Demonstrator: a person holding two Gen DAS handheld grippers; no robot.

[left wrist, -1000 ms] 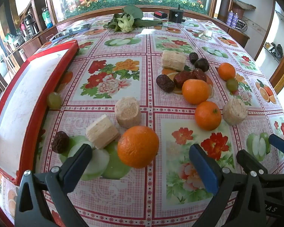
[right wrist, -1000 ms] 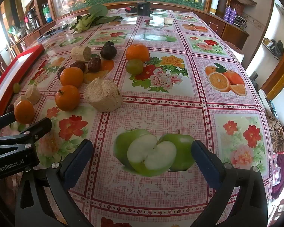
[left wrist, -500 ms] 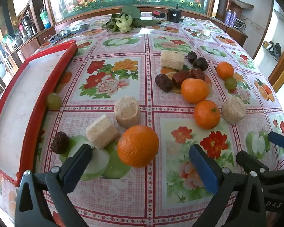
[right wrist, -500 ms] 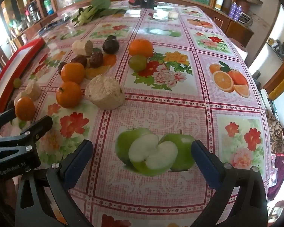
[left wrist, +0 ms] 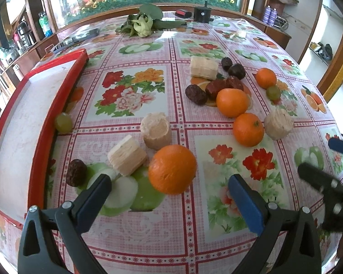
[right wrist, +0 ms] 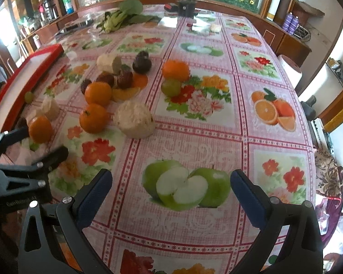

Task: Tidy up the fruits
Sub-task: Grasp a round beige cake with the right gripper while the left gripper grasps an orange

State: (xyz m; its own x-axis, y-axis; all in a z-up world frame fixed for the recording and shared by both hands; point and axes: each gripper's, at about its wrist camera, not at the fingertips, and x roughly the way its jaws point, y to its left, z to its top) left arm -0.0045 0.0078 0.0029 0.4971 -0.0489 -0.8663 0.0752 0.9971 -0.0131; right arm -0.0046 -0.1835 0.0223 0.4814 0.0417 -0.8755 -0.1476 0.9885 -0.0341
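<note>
Several oranges lie on the flowered tablecloth. The nearest orange (left wrist: 172, 169) sits just ahead of my open, empty left gripper (left wrist: 171, 196), between its blue pads. Two more oranges (left wrist: 232, 102) (left wrist: 248, 129) lie further right, and a fourth orange (left wrist: 265, 77) beyond. Dark dates (left wrist: 196, 94), green grapes (left wrist: 63, 122) (left wrist: 273, 92) and pale sugarcane chunks (left wrist: 156, 130) are scattered around. A red-rimmed white tray (left wrist: 57, 105) lies at the left. My right gripper (right wrist: 171, 196) is open and empty over a printed apple, with the oranges (right wrist: 93, 118) to its left.
Leafy greens (left wrist: 144, 21) and a black device (left wrist: 201, 13) sit at the table's far end. A dark flat object (left wrist: 77, 38) lies at the far left edge. The table's right edge (right wrist: 313, 137) drops off near my right gripper. Wooden cabinets ring the table.
Both views have shifted slightly. The right gripper has drifted forward and to the right. The fruits have not moved.
</note>
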